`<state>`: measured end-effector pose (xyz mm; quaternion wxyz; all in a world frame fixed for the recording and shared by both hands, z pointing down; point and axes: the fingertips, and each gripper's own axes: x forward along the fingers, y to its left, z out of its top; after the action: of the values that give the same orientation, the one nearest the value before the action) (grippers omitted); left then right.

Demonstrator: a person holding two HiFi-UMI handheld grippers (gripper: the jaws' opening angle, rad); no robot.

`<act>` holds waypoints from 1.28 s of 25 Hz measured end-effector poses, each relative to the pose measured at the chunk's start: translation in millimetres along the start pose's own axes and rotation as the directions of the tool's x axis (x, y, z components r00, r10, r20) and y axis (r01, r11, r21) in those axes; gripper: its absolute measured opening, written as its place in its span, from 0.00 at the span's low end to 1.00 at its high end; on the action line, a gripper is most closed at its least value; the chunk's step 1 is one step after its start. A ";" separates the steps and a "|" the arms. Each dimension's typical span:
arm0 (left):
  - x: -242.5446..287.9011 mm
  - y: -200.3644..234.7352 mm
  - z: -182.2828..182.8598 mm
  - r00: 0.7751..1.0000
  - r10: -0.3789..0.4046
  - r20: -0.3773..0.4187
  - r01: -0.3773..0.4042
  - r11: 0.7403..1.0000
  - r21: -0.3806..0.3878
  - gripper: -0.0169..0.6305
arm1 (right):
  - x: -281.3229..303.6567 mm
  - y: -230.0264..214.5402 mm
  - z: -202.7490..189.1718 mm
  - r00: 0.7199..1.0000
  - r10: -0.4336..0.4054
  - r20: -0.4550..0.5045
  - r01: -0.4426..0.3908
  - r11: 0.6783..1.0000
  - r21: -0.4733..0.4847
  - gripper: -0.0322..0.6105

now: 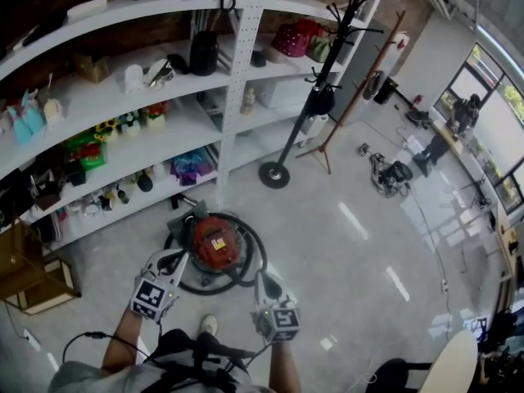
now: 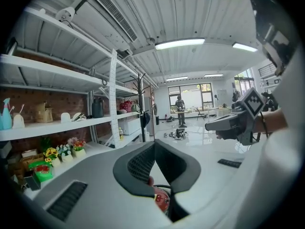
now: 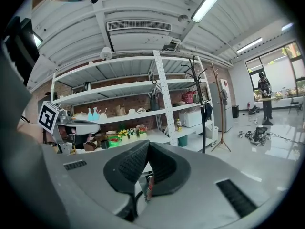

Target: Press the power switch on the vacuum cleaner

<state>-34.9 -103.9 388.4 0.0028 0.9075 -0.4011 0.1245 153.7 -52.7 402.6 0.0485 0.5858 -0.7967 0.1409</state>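
The red canister vacuum cleaner (image 1: pixel 215 244) sits on the floor by the shelf post, with its black hose (image 1: pixel 252 270) looped around it. My left gripper (image 1: pixel 173 262) hovers over the vacuum's left edge. My right gripper (image 1: pixel 265 283) hangs over the hose at its right. Both point forward, nothing held. In the left gripper view the jaws (image 2: pixel 155 149) meet at the tips, and a bit of the red vacuum (image 2: pixel 162 200) shows below them. The right gripper view shows shut jaws (image 3: pixel 148 148) with a red sliver of vacuum (image 3: pixel 149 185) underneath.
White shelving (image 1: pixel 164 129) full of small goods runs along the left and back. A black coat stand (image 1: pixel 275 173) and a wooden tripod stand (image 1: pixel 323 150) rise beyond the vacuum. A wooden crate (image 1: pixel 37 281) sits at left. Floor equipment (image 1: pixel 391 174) and a person (image 1: pixel 463 113) are far right.
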 end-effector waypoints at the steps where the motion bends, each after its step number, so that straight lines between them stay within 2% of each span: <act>1: 4.2 2.1 0.4 1.000 0.002 -0.002 -0.002 1.000 0.002 0.04 | 4.8 -1.7 1.1 1.000 0.008 -0.005 -0.008 1.000 -0.003 0.07; 4: 15.1 8.9 -2.0 1.000 0.003 -0.019 -0.003 1.000 0.023 0.04 | 17.2 -7.4 3.7 1.000 0.023 -0.012 -0.023 1.000 -0.005 0.07; 7: 24.1 14.4 -3.6 1.000 0.009 -0.026 -0.009 1.000 0.000 0.04 | 29.1 -12.2 6.8 1.000 0.023 -0.013 -0.023 1.000 -0.005 0.07; 12: 44.6 28.1 -17.1 0.999 -0.017 -0.049 0.019 0.999 0.029 0.04 | 53.6 -17.8 -2.4 0.999 0.031 -0.038 -0.031 1.000 0.004 0.07; 25: 91.9 68.1 -74.8 0.994 -0.062 -0.087 0.064 0.998 0.023 0.04 | 116.9 -23.8 -57.3 0.997 0.003 -0.082 0.002 0.998 0.060 0.07; 32: 105.1 77.6 -113.2 0.991 -0.073 -0.116 0.072 0.997 -0.014 0.04 | 138.1 -28.5 -90.5 0.992 0.007 -0.122 0.000 0.998 0.059 0.07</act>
<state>-48.8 -221.1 514.8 0.0351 0.9127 -0.3677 0.1749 130.0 -162.0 527.3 0.0799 0.5758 -0.7887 0.1999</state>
